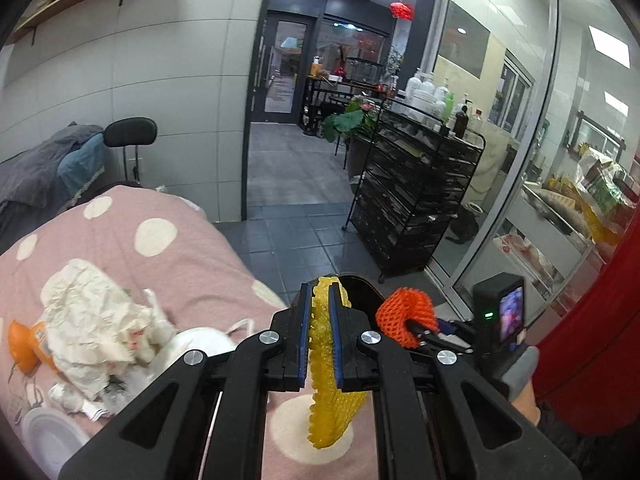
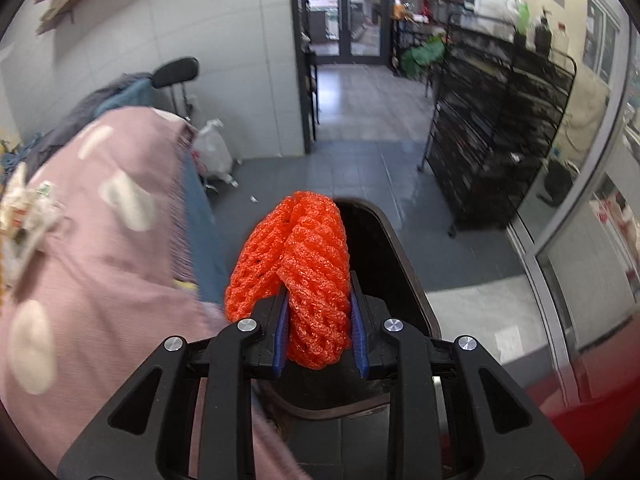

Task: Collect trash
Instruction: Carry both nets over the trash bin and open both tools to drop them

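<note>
Left gripper (image 1: 320, 320) is clamped tight on a yellow foam net (image 1: 328, 380), its blue pads pinching the mesh flat, the loose end dangling low in the centre of the left wrist view. Right gripper (image 2: 320, 320) is closed on a bunched orange foam net (image 2: 304, 272), the wad bulging up above the jaws in the middle of the right wrist view; that same orange net also shows right of centre in the left view, just beside the yellow one. Behind both nets sits a black bin (image 2: 384, 248), its dark rim curving around the upper right of the orange wad.

Over at lower left of the left view, a pink blanket with white dots (image 1: 160, 248) carries the remaining rubbish: crumpled white paper (image 1: 84, 320), an orange packet (image 1: 24, 348) with printing too blurred to read, a white face mask (image 1: 200, 344) and a round white lid (image 1: 48, 436). There is red lettering on the paper, but I cannot make it out.

A black wire rack (image 1: 416, 196) with bottles on top stands at centre right, on grey floor tiles. A tied clear bag (image 2: 214, 152) sits on the floor at the blanket's far end in the right view
</note>
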Available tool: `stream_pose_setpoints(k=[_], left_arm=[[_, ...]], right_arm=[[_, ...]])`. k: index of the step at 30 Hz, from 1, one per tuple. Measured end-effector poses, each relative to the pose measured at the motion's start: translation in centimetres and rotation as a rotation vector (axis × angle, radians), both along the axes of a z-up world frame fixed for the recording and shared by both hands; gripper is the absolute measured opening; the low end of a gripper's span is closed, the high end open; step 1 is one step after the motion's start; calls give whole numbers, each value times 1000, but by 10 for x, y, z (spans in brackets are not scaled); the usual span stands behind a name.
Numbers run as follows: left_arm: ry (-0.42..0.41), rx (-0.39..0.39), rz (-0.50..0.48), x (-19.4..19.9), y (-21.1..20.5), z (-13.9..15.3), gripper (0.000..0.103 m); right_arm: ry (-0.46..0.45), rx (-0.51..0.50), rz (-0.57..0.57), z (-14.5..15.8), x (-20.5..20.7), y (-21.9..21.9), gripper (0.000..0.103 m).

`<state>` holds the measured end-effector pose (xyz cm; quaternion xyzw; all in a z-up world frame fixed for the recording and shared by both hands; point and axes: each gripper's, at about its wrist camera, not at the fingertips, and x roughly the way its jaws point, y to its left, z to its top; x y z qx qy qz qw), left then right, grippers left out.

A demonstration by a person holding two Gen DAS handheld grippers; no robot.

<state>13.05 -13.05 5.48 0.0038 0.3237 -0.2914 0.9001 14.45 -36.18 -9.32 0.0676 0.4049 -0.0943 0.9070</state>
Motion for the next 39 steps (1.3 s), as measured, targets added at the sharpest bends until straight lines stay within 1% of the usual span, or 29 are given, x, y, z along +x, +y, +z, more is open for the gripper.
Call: stream_pose_setpoints(k=[4,7,9,12,14,15,16,23,26,29,33,39], left_arm=[[14,21,-34,5,-26,-10,9],[45,35,-57,9,-39,-20,9],[59,48,-65,11,-46,-26,9],[76,68,-76,14,-56,-34,9],[82,79,-84,15,-62,-37,9],[85,84,-91,16,-67,-39,9],[88,89,-97,17,-70,-40,9],[111,111,-137,27,-101,-54,9],[131,120,-143,33,-113,-61,9],[147,149,-153,37,-126,-71,9],[198,173,-170,46,-143,-87,9],[252,220,-180,57,-162,-109,9]], right_arm=[[100,20,-31,-42,16,-17,26],[157,20,-47,-67,28,-22,27],[189,28,-54,-79,32,-24,32],[208,42,-74,-88,33,-27,46],[196,36,-76,-88,30,-27,54],[190,24,-81,-87,28,-26,60],[182,17,-85,-85,26,-27,64],[149,30,-123,-75,-1,-33,65],[133,27,-138,-69,-12,-36,69],[119,23,-156,-64,-24,-39,70],[102,22,-190,-57,-39,-45,70],[88,22,-242,-51,-55,-56,70]])
